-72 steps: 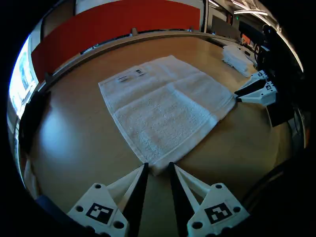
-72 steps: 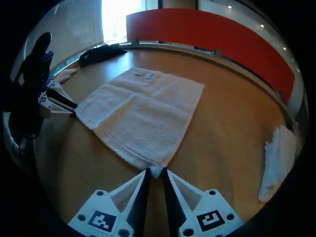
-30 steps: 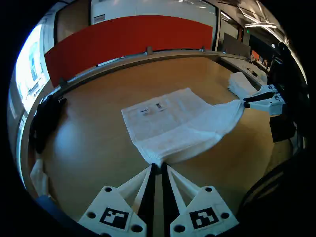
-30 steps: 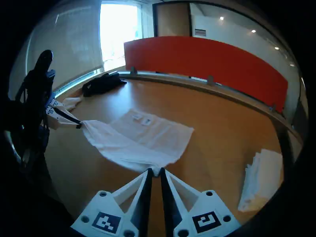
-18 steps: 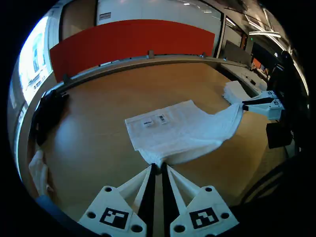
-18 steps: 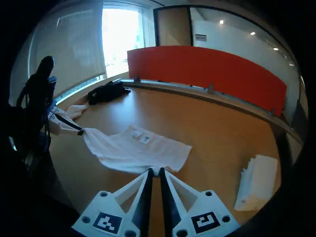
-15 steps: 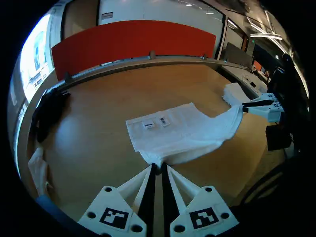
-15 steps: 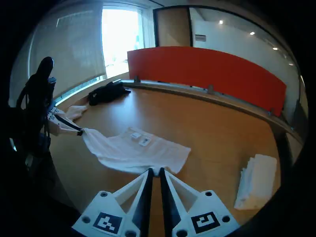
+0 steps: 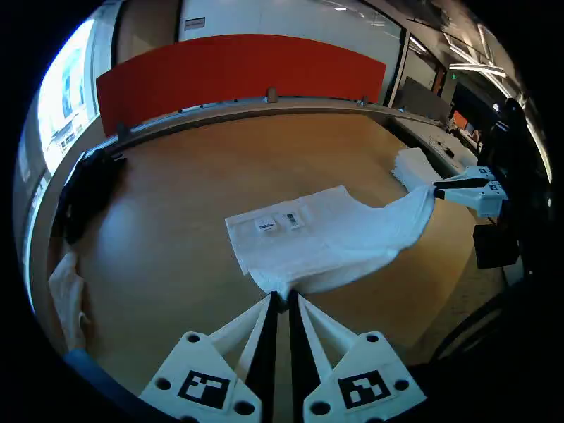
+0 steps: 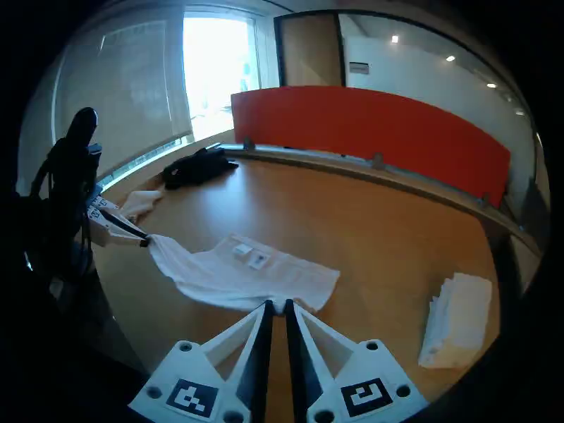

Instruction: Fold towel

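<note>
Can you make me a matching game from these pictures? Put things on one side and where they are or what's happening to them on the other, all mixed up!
Things:
1 towel
2 black bag
3 red panel
4 folded stack

Place or state:
A standing upright behind the table
B two corners lifted
C by the bright window
D lying flat near the table's right edge

Pairs: 1-B, 2-C, 3-A, 4-D

We see a wooden table (image 9: 190, 169) bearing a white towel (image 9: 310, 233) at centre frame, a black bag (image 9: 88, 190) at left, a crumpled cloth (image 9: 67, 289) lower left, and stacked folded towels (image 9: 412, 168) at right.
</note>
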Motion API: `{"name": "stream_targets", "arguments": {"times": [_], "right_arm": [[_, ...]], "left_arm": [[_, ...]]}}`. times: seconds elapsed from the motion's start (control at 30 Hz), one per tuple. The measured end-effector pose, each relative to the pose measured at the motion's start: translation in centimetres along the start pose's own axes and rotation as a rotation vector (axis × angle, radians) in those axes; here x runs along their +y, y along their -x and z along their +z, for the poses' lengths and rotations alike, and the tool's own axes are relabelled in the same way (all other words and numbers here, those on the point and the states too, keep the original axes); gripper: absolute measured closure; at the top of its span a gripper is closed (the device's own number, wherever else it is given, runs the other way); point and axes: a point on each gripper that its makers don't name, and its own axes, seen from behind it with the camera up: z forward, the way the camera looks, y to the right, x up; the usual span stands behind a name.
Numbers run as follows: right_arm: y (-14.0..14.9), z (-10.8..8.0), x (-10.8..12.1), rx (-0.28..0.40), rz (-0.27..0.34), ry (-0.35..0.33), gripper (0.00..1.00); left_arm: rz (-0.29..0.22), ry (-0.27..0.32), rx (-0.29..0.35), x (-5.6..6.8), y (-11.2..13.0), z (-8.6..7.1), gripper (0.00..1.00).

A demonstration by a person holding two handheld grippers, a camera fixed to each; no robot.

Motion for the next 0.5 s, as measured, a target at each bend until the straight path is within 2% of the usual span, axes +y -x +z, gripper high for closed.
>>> {"name": "stream_targets", "arguments": {"times": [0.1, 0.27, 0.5], "right_arm": [[0.1, 0.3, 0.2, -0.007, -0.002, 0.003, 0.87], [0.0, 1.3, 0.9, -0.015, 0.004, 0.008, 0.87], [0.1, 4.0, 3.2, -0.04, -0.003, 0.031, 0.87]], "left_arm": [[-0.012, 0.001, -0.001, 0.0, 0.0, 0.3, 0.89], [-0.035, -0.017, -0.004, -0.8, -0.3, 1.3, 0.89], [-0.062, -0.026, 0.007, -1.8, -1.6, 3.8, 0.89]]}}
